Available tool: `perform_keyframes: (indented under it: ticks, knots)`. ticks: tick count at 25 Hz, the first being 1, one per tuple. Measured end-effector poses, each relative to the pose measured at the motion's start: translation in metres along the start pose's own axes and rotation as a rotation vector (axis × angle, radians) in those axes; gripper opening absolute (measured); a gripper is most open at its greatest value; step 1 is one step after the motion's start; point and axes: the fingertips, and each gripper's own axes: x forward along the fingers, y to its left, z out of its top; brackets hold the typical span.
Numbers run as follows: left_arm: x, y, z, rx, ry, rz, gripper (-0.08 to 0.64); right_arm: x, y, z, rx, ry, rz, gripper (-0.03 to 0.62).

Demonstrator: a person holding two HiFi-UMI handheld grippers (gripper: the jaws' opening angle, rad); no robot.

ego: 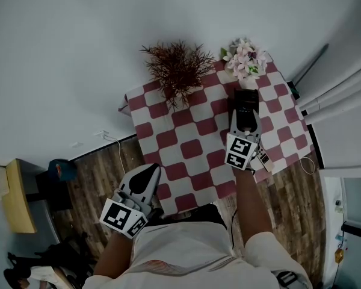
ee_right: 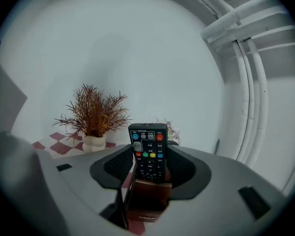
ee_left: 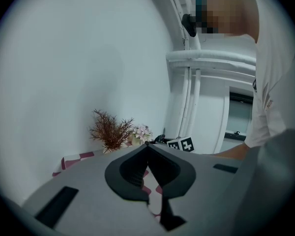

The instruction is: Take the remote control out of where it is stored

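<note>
A black remote control point(ee_right: 148, 151) with coloured buttons stands upright in a brown holder point(ee_right: 148, 200). In the right gripper view it sits between the wide-apart jaws of my right gripper point(ee_right: 148, 163), and the pads point(ee_right: 119, 165) flank it without visibly pressing. In the head view my right gripper point(ego: 245, 98) reaches over the right side of the red-and-white checkered table point(ego: 192, 146), towards the back. My left gripper point(ego: 149, 172) hangs off the table's front left corner, over the floor. Its jaw tips meet, with nothing held point(ee_left: 147, 145).
A dried reddish plant in a white pot point(ego: 177, 65) and a bunch of pink flowers point(ego: 246, 59) stand at the table's back edge, the flowers just beyond the holder. White pipes point(ego: 337, 95) run along the wall at right. A wooden floor point(ego: 102, 173) surrounds the table.
</note>
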Motion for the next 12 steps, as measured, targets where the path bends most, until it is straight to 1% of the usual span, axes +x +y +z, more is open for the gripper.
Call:
perform_keyframes:
  ticks: [4, 8, 12]
  knots:
    - [-0.003, 0.000, 0.000, 0.002, 0.000, -0.010, 0.009, -0.014, -0.009, 0.027, 0.030, -0.059, 0.008, 0.221]
    - [-0.006, -0.002, 0.004, 0.005, -0.017, -0.033, 0.009, -0.034, -0.017, 0.060, 0.074, -0.108, 0.047, 0.219]
    - [-0.011, -0.004, 0.007, 0.004, -0.035, -0.060, 0.009, -0.061, -0.027, 0.092, 0.124, -0.137, 0.079, 0.220]
